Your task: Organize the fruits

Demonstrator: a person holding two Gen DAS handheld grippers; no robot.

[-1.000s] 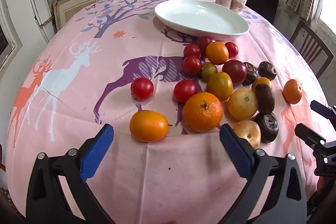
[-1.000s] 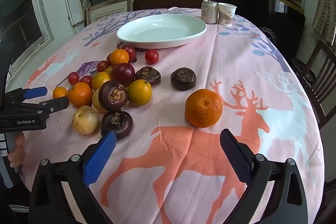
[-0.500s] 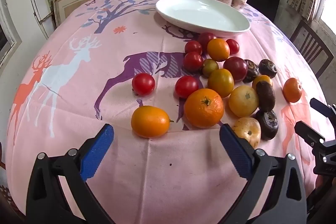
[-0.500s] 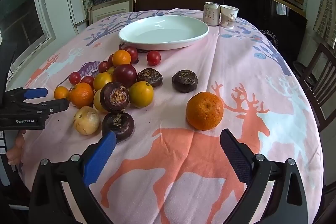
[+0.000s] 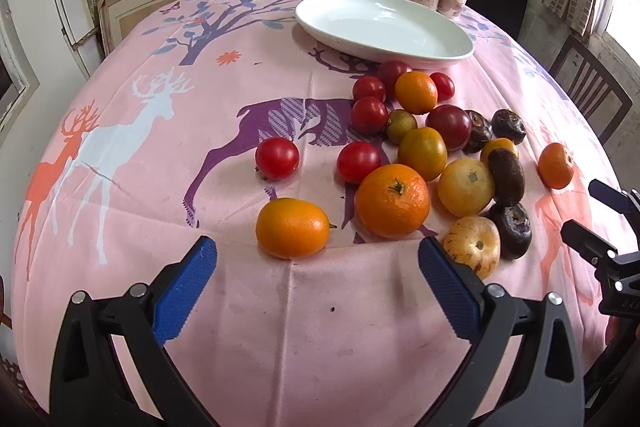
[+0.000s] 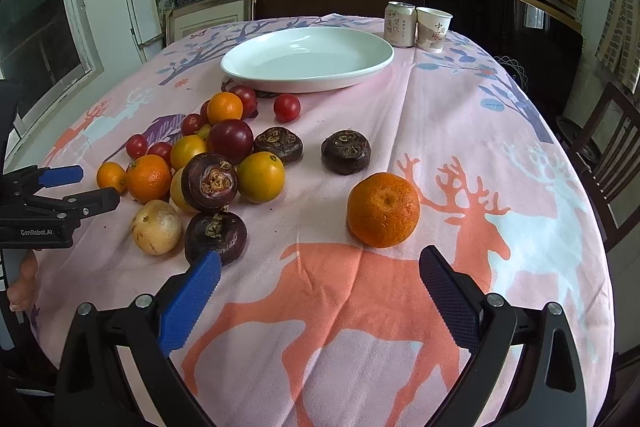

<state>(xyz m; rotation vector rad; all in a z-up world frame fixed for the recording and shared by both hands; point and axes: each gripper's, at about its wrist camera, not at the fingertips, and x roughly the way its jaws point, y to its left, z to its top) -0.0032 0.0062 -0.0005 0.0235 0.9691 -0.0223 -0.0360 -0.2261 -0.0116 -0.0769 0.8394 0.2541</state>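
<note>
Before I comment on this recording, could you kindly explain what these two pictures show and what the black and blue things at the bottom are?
Each picture comes from a camera mounted on a hand-held two-finger tool; a person carries one in each hand. The black arms with blue pads are the tool's fingers. In the left camera view the left tool is open and holds nothing, just short of an oval orange fruit. In the right camera view the right tool is open too, near a lone tangerine. On the pink tablecloth lie tomatoes, tangerines and dark brown fruits. Behind them stand an empty white plate, a can and a paper cup.
</note>
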